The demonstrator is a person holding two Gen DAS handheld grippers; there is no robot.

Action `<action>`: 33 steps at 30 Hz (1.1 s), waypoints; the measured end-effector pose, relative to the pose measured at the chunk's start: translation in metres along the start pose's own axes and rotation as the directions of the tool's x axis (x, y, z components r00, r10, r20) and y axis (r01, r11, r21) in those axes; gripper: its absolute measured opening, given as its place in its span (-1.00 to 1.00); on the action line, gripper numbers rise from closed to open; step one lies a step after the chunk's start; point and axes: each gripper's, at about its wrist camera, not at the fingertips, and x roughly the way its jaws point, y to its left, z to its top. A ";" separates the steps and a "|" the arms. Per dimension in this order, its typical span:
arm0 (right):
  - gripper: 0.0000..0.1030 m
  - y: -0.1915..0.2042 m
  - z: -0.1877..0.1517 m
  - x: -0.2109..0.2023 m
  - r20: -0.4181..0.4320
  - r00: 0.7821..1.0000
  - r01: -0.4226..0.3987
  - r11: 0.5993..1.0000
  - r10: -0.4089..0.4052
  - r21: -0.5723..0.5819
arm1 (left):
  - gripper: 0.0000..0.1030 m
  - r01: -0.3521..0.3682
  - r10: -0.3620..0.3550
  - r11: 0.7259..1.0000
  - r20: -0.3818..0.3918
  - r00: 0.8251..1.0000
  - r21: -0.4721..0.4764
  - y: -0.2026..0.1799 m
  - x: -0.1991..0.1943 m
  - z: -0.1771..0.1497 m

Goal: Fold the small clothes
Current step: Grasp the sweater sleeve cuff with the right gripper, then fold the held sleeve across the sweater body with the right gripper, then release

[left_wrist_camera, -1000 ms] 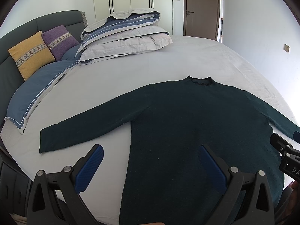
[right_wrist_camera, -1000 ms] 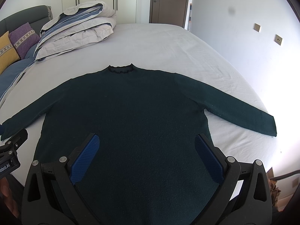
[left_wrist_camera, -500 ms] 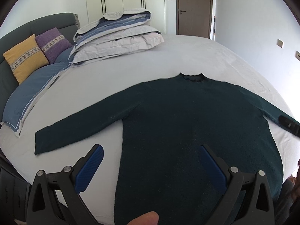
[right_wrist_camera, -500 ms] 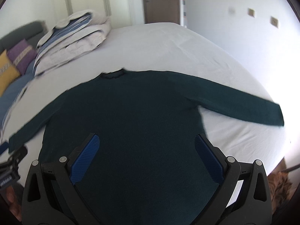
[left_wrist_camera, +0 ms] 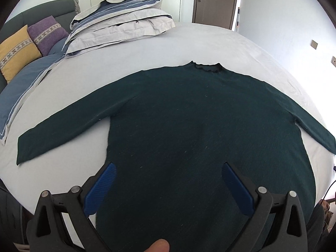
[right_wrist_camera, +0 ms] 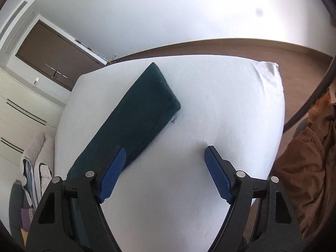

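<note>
The dark green sweater [left_wrist_camera: 199, 126] lies flat on the white bed sheet [left_wrist_camera: 130, 63], sleeves outspread. The knit is probably soft, light and limp; grasp at the sleeve cuff [right_wrist_camera: 166, 96]. The left gripper [left_wrist_camera: 168, 189] is spread, empty. The right gripper [right_wrist_camera: 166, 168] is closing, nothing between its jaws. No legible writing appears.

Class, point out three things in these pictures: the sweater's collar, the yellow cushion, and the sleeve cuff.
collar [left_wrist_camera: 208, 68], left wrist view, frilled neck edge.
yellow cushion [left_wrist_camera: 16, 52], left wrist view, its patterned band.
sleeve cuff [right_wrist_camera: 166, 92], right wrist view, sleeve's end.
</note>
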 end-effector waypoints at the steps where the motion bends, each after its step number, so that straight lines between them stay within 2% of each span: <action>1: 0.48 0.000 0.003 0.003 0.013 1.000 -0.009 1.000 0.009 -0.001 | 1.00 0.013 -0.013 1.000 0.005 1.000 -0.009 -0.002 0.002 0.001; 3: 0.48 0.005 0.010 0.010 0.033 0.999 -0.025 1.000 0.025 -0.013 | 1.00 0.042 -0.042 0.999 -0.002 0.999 -0.033 -0.005 0.007 0.003; 6: 0.21 0.008 0.022 0.024 0.037 0.998 -0.048 0.999 0.048 -0.005 | 1.00 0.044 -0.048 0.998 -0.071 0.996 -0.048 -0.005 0.019 0.007; 8: -0.24 0.013 0.027 0.033 0.032 0.999 -0.033 0.999 0.034 -0.023 | 1.00 0.061 -0.068 0.995 -0.091 0.994 -0.075 0.000 0.024 0.009; 9: -0.35 0.015 0.030 0.037 0.028 0.999 -0.020 0.999 0.021 -0.035 | 1.00 0.068 -0.076 0.994 -0.097 0.992 -0.082 0.002 0.026 0.010; 10: -0.64 0.019 0.033 0.040 0.021 1.000 -0.005 0.999 0.006 -0.050 | 1.00 0.078 -0.088 0.993 -0.104 0.991 -0.093 0.005 0.029 0.011; 11: -0.84 0.023 0.032 0.043 0.013 1.000 0.005 0.998 -0.004 -0.067 | 1.00 0.088 -0.099 0.991 -0.104 0.990 -0.102 0.008 0.030 0.011; 14: -0.85 0.060 0.038 0.044 0.019 1.000 0.013 0.990 -0.011 -0.140 | 0.92 0.155 -0.170 0.977 -0.090 0.981 -0.148 0.020 0.031 0.011; 18: -0.86 0.140 0.011 0.041 0.001 0.999 -0.041 0.951 0.043 -0.306 | 0.83 0.234 -0.257 0.950 -0.088 0.963 -0.209 0.031 0.038 0.013; 20: -0.86 0.196 -0.017 0.043 -0.040 0.996 -0.090 0.905 0.080 -0.416 | 0.83 0.271 -0.296 0.934 -0.078 0.952 -0.233 0.035 0.039 0.016; 23: -0.86 0.294 -0.082 0.048 -0.125 0.983 -0.183 0.789 0.135 -0.587 | 0.83 0.313 -0.337 0.915 -0.054 0.940 -0.256 0.042 0.039 0.021; 25: -0.86 0.362 -0.140 0.055 -0.210 0.963 -0.267 0.706 0.169 -0.656 | 0.83 0.326 -0.349 0.906 -0.040 0.936 -0.268 0.047 0.039 0.024; 27: -0.86 0.415 -0.195 0.061 -0.289 0.938 -0.341 0.648 0.189 -0.681 | 0.83 0.343 -0.365 0.894 -0.022 0.931 -0.289 0.055 0.039 0.028; 30: -0.86 0.472 -0.299 0.072 -0.373 0.911 -0.402 0.582 0.177 -0.707 | 0.82 0.358 -0.378 0.878 0.000 0.926 -0.319 0.067 0.042 0.033; 31: -0.86 0.474 -0.338 0.071 -0.397 0.902 -0.419 0.569 0.170 -0.708 | 0.81 0.362 -0.381 0.872 0.008 0.925 -0.328 0.072 0.043 0.036; 33: -0.86 0.491 -0.387 0.093 -0.453 0.878 -0.455 0.561 0.153 -0.692 | 0.81 0.366 -0.383 0.866 0.020 0.924 -0.340 0.078 0.047 0.041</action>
